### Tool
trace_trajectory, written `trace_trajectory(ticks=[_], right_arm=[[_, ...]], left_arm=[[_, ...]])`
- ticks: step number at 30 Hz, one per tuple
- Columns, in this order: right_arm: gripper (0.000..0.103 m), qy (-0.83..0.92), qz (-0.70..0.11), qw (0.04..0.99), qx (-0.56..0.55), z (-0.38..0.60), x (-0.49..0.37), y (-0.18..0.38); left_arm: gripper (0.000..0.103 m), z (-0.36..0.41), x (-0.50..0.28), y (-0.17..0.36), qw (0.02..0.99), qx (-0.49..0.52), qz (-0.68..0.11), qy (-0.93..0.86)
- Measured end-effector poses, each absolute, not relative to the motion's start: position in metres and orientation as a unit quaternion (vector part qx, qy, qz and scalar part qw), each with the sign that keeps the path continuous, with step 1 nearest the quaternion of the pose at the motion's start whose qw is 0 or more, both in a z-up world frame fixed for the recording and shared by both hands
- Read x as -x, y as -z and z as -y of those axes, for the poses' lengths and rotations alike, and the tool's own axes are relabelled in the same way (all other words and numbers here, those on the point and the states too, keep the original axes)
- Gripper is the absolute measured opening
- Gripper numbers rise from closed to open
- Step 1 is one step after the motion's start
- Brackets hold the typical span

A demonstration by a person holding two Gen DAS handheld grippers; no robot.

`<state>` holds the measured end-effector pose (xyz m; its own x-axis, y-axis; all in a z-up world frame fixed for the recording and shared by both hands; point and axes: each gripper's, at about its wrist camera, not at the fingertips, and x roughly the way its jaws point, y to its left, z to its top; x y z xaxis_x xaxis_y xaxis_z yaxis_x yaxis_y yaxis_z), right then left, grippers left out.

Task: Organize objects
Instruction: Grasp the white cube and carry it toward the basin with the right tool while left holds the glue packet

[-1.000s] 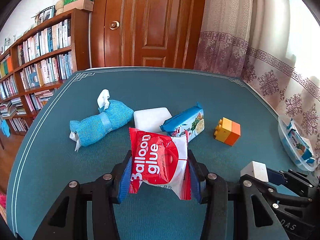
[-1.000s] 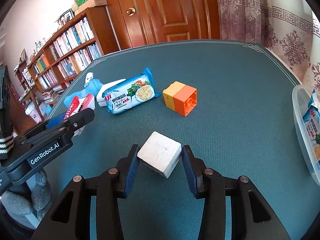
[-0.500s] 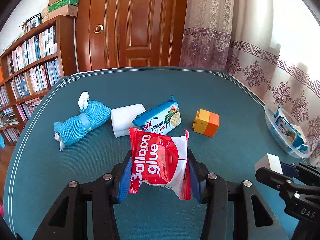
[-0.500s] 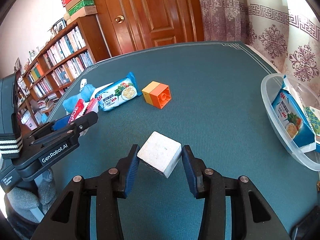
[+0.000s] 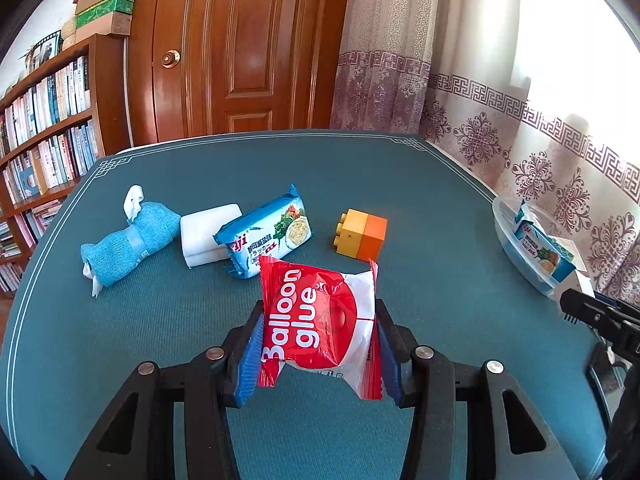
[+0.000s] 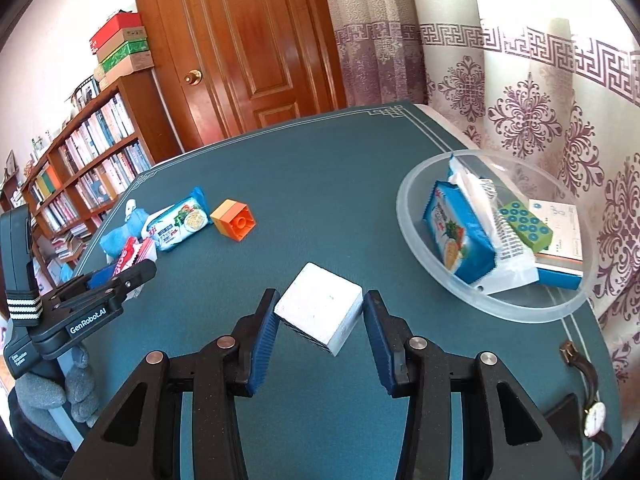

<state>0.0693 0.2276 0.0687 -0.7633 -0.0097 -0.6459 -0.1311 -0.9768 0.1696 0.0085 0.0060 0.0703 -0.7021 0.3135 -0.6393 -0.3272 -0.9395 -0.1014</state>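
Note:
My left gripper (image 5: 318,344) is shut on a red and white "Balloon glue" packet (image 5: 320,320), held above the green table. My right gripper (image 6: 320,324) is shut on a white cube (image 6: 320,308), tilted on one corner, just left of a clear plastic bowl (image 6: 436,276). The bowl holds a blue cracker packet (image 6: 456,236), a green dotted box (image 6: 526,230) and other packs. On the table lie a rolled blue towel (image 5: 128,244), a white block (image 5: 204,232), a blue cracker packet (image 5: 268,236) and a yellow-orange brick (image 5: 362,234).
A wristwatch (image 6: 592,404) lies at the table's right edge near the bowl. A bookshelf (image 5: 44,136) stands to the left, a wooden door (image 5: 240,48) behind the table and patterned curtains (image 6: 520,92) on the right. The person's gloved hand (image 6: 48,392) holds the left gripper's handle.
Both grippers have swung right with their loads. The right one travelled further: the bowl has come from the frame's edge into full view beside the cube.

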Motion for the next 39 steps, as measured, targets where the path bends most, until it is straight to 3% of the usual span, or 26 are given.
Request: trace_trajectory(ticks=[14, 26, 30, 39], right_arm=[[0.044, -0.927, -0.119, 0.124, 0.333, -0.323, -0.075, -0.066], [0.044, -0.913, -0.132, 0.095, 0.373, -0.34, -0.042, -0.039], [0.038, -0.91, -0.135, 0.089, 0.382, -0.34, -0.03, -0.033], [0.04, -0.918, -0.128, 0.093, 0.363, -0.336, -0.03, -0.043]], left_arm=[[0.052, -0.045, -0.028, -0.089, 0.207, 0.334, -0.031, -0.919], [0.052, -0.062, -0.034, -0.097, 0.216, 0.331, -0.045, -0.917], [0.052, -0.065, -0.032, -0.096, 0.215, 0.335, -0.046, -0.916], [0.052, -0.074, -0.034, -0.097, 0.219, 0.339, -0.051, -0.913]])
